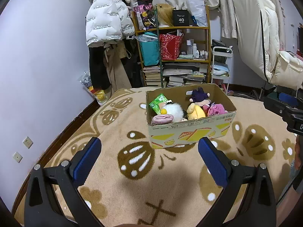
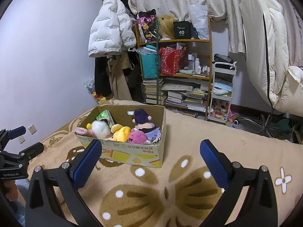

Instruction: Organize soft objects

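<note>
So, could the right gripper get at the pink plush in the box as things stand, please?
Probably yes. The right gripper is open and empty, the cardboard box is open-topped, and the pink plush lies uncovered at its near wall; only bare blanket lies between.

From my left claw's view, the open printed cardboard box [image 1: 191, 130] sits at one o'clock on the tan butterfly-patterned blanket [image 1: 132, 179]. Inside, the white fluffy plush [image 1: 175, 111] lies left of the yellow plush [image 1: 196, 111]; the wooden bookshelf [image 1: 189, 43] stands behind at twelve.
</note>
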A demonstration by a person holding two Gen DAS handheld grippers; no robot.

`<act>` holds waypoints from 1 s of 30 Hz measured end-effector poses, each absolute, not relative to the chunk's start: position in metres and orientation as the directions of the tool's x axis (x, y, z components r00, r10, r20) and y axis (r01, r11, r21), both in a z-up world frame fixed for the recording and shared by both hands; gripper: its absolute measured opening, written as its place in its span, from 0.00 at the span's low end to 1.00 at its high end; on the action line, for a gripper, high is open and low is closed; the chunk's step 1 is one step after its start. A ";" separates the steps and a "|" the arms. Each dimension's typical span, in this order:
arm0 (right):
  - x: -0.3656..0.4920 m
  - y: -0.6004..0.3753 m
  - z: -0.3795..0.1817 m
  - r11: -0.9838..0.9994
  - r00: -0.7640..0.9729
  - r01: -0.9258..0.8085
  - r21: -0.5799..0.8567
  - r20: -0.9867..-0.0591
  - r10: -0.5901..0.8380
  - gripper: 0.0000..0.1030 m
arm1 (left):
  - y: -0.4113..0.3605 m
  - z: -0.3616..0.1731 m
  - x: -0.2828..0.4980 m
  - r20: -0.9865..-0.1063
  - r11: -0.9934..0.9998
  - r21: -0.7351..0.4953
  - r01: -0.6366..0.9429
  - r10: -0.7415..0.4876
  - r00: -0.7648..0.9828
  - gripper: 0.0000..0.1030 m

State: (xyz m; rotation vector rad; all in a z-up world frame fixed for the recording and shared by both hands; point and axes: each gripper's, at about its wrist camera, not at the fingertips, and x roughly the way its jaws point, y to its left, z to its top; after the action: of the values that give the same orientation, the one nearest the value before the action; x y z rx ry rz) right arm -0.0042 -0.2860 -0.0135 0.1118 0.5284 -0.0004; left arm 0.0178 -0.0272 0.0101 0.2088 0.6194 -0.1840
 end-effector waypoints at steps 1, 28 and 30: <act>-0.004 -0.286 -0.014 0.994 0.863 0.029 0.106 -0.505 0.029 1.00 | -0.027 0.010 0.018 -0.593 0.962 0.138 0.234 -0.109 0.798 0.98; -0.005 -0.289 -0.012 0.994 0.863 0.033 0.108 -0.504 0.026 1.00 | -0.026 0.008 0.019 -0.596 0.963 0.141 0.231 -0.104 0.796 0.98; -0.005 -0.288 -0.012 0.994 0.863 0.032 0.107 -0.504 0.026 1.00 | -0.025 0.006 0.019 -0.598 0.963 0.140 0.231 -0.103 0.794 0.98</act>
State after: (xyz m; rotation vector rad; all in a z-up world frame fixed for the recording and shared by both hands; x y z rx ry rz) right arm -0.0049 -0.2882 -0.0125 0.1131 0.5290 -0.0030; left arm 0.0186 -0.0253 0.0060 0.2111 0.6283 -0.1810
